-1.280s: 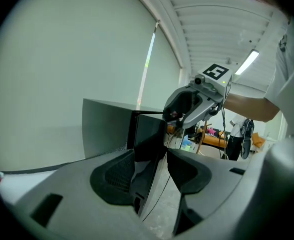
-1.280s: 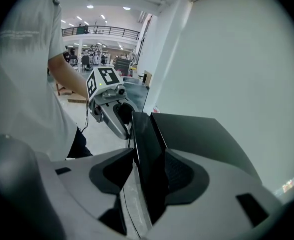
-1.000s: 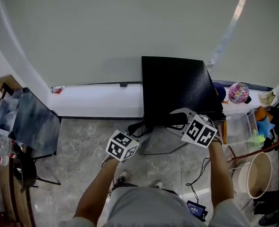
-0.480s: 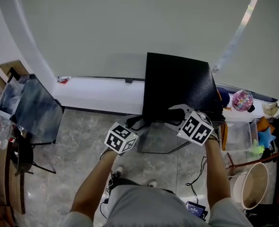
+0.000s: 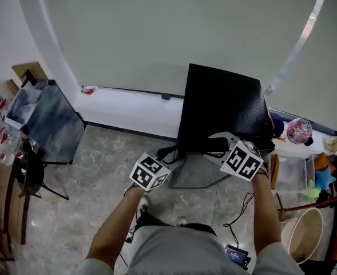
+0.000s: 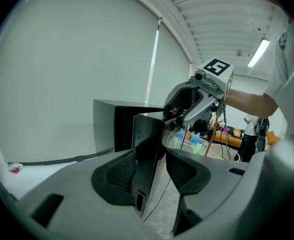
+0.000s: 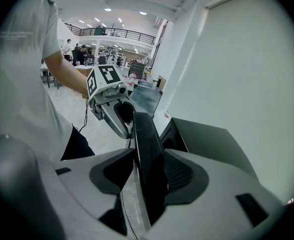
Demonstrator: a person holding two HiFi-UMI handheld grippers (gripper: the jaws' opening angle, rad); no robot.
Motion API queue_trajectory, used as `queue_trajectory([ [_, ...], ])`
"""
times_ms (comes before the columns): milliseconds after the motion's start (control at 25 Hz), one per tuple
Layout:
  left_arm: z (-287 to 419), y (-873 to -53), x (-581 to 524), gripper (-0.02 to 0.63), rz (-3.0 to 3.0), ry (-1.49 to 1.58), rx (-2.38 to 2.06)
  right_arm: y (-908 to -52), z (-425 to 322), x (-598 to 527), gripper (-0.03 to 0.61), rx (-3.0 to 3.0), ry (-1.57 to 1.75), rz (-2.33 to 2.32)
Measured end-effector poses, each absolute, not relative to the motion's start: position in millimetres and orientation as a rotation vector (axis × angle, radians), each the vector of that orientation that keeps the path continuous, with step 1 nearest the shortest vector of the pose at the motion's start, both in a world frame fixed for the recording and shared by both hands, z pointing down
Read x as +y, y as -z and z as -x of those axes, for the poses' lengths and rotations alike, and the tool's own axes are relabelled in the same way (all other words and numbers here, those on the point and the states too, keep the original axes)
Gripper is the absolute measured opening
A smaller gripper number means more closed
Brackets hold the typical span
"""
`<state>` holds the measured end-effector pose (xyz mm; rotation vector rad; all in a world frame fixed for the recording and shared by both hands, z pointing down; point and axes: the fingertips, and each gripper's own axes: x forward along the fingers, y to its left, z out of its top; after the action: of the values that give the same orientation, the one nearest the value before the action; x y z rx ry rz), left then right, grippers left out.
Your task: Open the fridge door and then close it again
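Fridge door point(image 6: 146, 139) stands ajar from the black fridge point(image 5: 222, 105), which sits on the floor against a white wall. The door's free edge runs between the jaws of both tools. The left hand-held gripper point(image 6: 150, 171) has just been closing, but its jaws are apart, with a sliver of gap between one pad and the door. The right hand-held gripper point(image 7: 147, 174), nearer the door's top, is clamped on that edge, both pads against it.
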<state>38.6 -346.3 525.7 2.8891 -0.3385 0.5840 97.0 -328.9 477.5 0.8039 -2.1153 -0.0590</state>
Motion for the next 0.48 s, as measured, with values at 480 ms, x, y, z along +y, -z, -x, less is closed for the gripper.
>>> queue_trajectory([
  [480, -31, -524, -322, 0.181, -2.807, -0.455, -0.591, -477, -91, -308, 0.186, -2.149, 0.091, -0.714],
])
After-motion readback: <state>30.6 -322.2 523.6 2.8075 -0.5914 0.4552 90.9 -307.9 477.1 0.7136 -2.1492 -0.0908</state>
